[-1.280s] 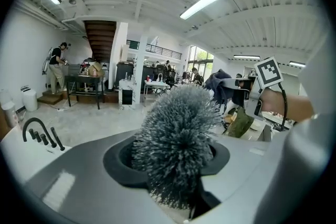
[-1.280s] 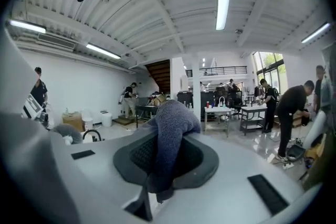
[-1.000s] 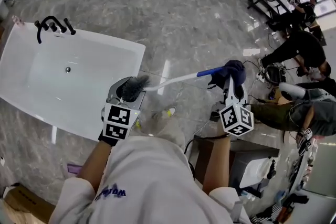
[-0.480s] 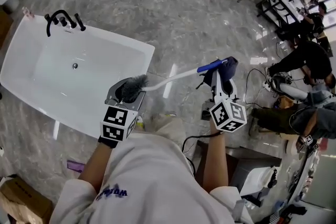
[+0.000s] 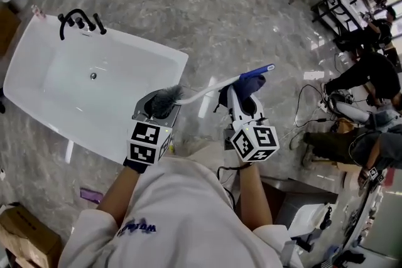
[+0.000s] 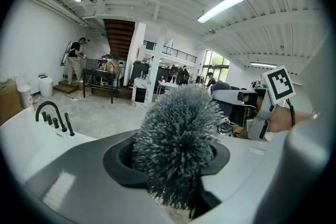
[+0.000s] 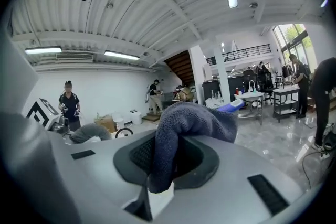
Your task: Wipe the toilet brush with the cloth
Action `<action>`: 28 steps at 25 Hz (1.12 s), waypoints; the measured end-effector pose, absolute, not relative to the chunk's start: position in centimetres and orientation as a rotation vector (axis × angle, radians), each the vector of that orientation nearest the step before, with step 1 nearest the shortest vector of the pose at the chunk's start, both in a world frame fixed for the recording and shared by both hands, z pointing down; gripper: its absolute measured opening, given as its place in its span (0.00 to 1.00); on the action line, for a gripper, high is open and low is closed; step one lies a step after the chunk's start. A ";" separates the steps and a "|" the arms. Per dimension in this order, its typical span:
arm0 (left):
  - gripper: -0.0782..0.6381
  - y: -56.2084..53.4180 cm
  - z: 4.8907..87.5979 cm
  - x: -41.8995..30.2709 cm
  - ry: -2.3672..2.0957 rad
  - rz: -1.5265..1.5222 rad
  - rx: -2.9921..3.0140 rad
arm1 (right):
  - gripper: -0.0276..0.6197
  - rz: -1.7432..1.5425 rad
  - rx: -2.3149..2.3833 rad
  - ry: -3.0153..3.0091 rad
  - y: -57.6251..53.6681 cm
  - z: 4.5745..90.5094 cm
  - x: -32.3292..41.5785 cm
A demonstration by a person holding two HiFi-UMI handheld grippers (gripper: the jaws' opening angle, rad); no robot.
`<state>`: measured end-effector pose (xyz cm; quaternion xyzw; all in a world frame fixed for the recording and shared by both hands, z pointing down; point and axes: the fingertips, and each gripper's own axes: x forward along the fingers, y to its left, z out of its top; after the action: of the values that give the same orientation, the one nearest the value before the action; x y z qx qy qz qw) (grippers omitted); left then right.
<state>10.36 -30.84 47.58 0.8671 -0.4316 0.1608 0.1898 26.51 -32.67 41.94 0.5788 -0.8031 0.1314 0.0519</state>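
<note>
Above the marble floor (image 5: 188, 3) beside the white bathtub (image 5: 63, 94), I see my left hand-held gripper (image 5: 158, 111) clamped on the grey bristle head of the toilet brush (image 5: 204, 94), while my right hand-held gripper (image 5: 240, 97) pinches the dark blue cloth (image 5: 254, 80) draped over the brush's white handle near its blue end.

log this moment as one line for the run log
left gripper: shut on toilet brush head | right gripper: shut on cloth | cloth: on brush handle near its blue end
</note>
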 end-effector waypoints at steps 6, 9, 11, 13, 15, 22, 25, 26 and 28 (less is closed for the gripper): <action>0.39 -30.9 47.6 10.8 -1.238 0.462 2.419 | 0.14 0.391 1.542 -2.529 -31.3 42.7 21.6; 0.39 -30.9 47.5 11.0 -1.251 0.457 2.412 | 0.14 0.365 1.432 -2.569 -30.2 42.8 19.1; 0.39 -31.0 47.3 10.9 -1.264 0.452 2.406 | 0.14 0.342 1.360 -2.591 -29.4 42.9 17.4; 0.39 -31.1 47.1 10.6 -1.272 0.448 2.404 | 0.14 0.323 1.301 -2.612 -28.7 43.0 16.1; 0.39 -31.2 46.9 10.5 -1.276 0.451 2.407 | 0.14 0.314 1.250 -2.630 -28.2 42.9 15.0; 0.38 -30.6 45.4 10.1 -1.412 0.501 2.552 | 0.14 -0.190 1.146 -2.551 -26.2 39.7 12.3; 0.38 -29.7 45.4 10.6 -1.379 0.535 2.609 | 0.14 -0.186 1.250 -2.536 -27.5 38.1 13.4; 0.38 -29.5 45.6 10.8 -1.347 0.519 2.601 | 0.14 -0.192 1.252 -2.501 -28.1 38.4 13.9; 0.37 -29.4 45.9 10.8 -1.306 0.475 2.555 | 0.14 -0.232 1.247 -2.430 -29.1 39.3 15.1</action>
<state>10.82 -29.43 45.91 0.8725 -0.4460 0.1621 0.1162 15.13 -29.14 39.28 0.4458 -0.8687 -0.0830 0.1992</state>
